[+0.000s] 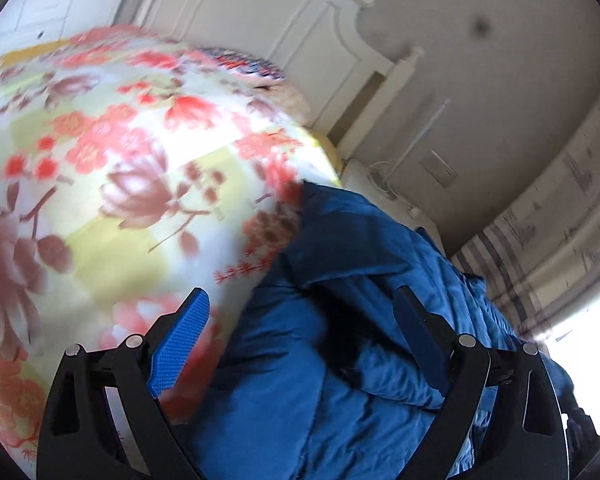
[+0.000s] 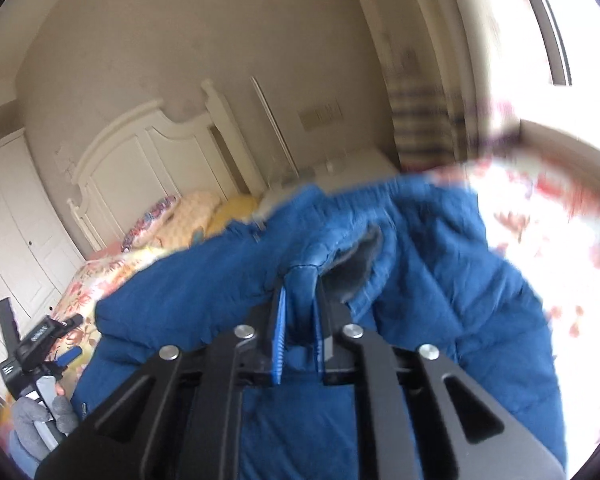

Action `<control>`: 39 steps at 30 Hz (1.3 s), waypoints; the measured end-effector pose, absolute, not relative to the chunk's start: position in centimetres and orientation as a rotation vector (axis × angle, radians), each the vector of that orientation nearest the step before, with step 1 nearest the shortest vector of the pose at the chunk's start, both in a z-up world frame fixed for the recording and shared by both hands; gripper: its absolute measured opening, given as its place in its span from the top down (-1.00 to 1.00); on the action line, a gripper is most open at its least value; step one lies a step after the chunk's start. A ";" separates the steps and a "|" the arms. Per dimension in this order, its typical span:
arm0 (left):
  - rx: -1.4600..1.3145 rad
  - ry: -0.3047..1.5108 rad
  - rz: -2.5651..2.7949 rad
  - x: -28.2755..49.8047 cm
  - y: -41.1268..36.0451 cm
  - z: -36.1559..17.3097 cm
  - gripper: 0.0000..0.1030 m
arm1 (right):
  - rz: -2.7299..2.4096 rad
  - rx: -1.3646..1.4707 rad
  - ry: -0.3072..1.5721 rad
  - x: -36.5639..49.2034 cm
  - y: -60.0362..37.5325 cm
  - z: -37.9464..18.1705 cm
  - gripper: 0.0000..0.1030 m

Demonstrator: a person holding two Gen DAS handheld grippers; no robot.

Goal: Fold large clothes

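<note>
A blue padded jacket (image 1: 360,320) lies rumpled on a bed with a floral bedspread (image 1: 100,160). My left gripper (image 1: 300,300) is open just above the jacket, nothing between its blue pads (image 1: 180,340). In the right wrist view my right gripper (image 2: 300,292) is shut on a fold of the blue jacket (image 2: 420,260) near its grey-lined collar and holds that part raised. The left gripper (image 2: 66,356) also shows at the far left of that view, over the bedspread (image 2: 84,280).
A white headboard (image 2: 140,160) and pillows (image 2: 196,208) stand at the head of the bed. A white wardrobe (image 2: 16,220) is on the left, a nightstand (image 2: 360,164) and striped curtain (image 2: 420,120) by the bright window.
</note>
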State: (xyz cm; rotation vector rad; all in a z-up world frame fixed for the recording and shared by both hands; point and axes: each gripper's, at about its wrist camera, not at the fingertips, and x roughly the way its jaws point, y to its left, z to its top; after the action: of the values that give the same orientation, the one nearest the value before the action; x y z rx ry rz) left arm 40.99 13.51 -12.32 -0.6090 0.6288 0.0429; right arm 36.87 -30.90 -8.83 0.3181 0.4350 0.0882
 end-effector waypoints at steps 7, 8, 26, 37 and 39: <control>-0.609 0.669 0.055 41.5 13.7 -13.0 -0.73 | 0.019 0.244 0.690 41.1 -32.7 -10.8 0.41; -0.611 0.667 0.056 41.4 13.7 -13.0 -0.73 | -0.022 0.231 0.739 41.4 -32.9 -11.7 0.15; -0.617 0.635 0.048 40.7 13.8 -12.6 -0.73 | -0.064 -0.058 0.760 45.5 -25.3 -13.3 -0.33; -0.425 0.755 -0.241 46.1 6.0 -8.6 -0.74 | -0.039 -0.032 0.761 45.9 -25.9 -13.8 -0.38; -0.341 0.881 -0.247 47.7 4.4 -11.8 -0.73 | -0.030 -0.022 0.761 46.0 -26.2 -13.8 -0.39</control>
State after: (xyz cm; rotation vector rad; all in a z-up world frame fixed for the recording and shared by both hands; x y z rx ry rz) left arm 47.66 4.43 -11.78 -0.3411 0.8811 -0.2469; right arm 45.98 -26.21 -13.82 -0.0225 0.7606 -0.0295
